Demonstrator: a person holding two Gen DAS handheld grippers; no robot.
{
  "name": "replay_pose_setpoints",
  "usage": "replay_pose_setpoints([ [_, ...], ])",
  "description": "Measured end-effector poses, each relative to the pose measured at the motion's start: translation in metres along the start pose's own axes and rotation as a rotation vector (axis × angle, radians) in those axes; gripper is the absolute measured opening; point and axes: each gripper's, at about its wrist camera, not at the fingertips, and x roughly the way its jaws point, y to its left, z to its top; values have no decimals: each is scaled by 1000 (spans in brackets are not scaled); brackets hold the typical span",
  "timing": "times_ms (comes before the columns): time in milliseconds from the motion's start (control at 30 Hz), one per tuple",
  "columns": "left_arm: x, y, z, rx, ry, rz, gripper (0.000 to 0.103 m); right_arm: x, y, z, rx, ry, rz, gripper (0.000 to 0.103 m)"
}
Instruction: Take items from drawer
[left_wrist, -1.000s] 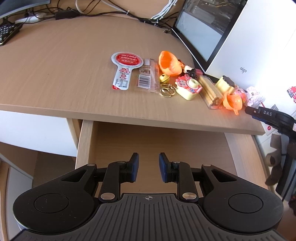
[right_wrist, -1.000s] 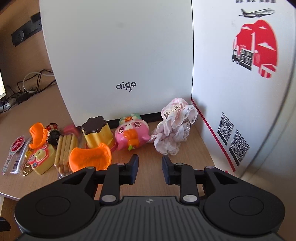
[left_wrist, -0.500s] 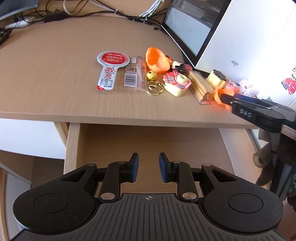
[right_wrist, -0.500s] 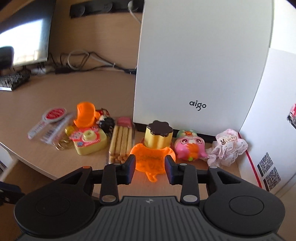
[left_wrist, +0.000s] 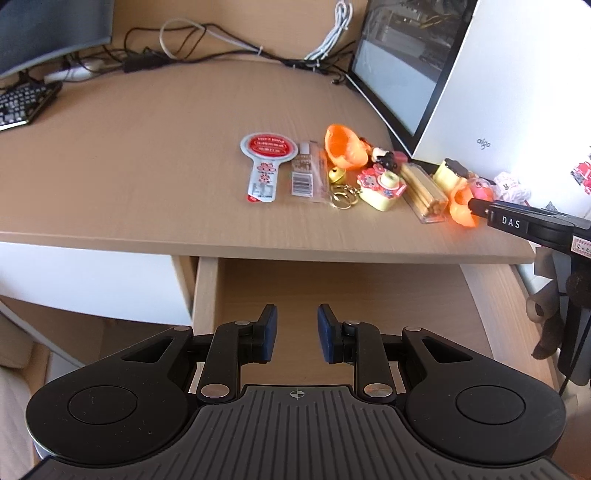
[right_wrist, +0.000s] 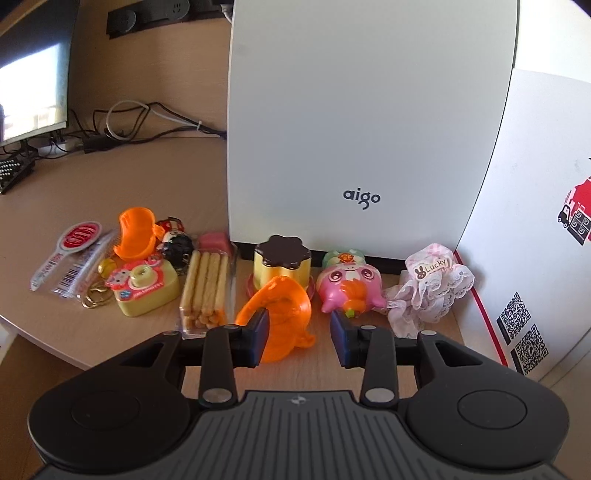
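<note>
The drawer (left_wrist: 332, 288) stands pulled out under the desk, and its visible wooden floor is bare. My left gripper (left_wrist: 296, 314) hovers over it, open, with nothing between its pads. On the desk's right end lies an orange shell piece (right_wrist: 284, 306), also seen from the left wrist as an orange shell (left_wrist: 461, 210). My right gripper (right_wrist: 298, 317) straddles it with jaws opening. The left pad is against the shell and the right pad stands clear. From the left wrist view the right gripper (left_wrist: 476, 205) reaches in from the right.
A row of items lines the desk: red round packet (right_wrist: 74, 240), second orange shell (right_wrist: 135, 232), yellow toy camera (right_wrist: 144, 288), biscuit stick box (right_wrist: 205, 284), pudding toy (right_wrist: 282, 258), pink toy (right_wrist: 349, 286), lace scrunchie (right_wrist: 432, 284). A white aigo case (right_wrist: 362, 129) stands close behind.
My right gripper has swung left along the row and its jaws have widened; the orange shell piece now sits between them. My left gripper has drawn back slightly over the drawer.
</note>
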Motion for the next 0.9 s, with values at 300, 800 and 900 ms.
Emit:
replay_pose_setpoints([
  [300,-55,4,-31,49,-72,0,26,-66,11,-4,73,-97,21,51],
  [800,-113,-10,-151,73,-213,-89,26,-230,60,-134,102,-104,23,69],
  [900,-108,-27,-178,81,-172,-80,26,-245,60,-161,121,-51,25,69],
])
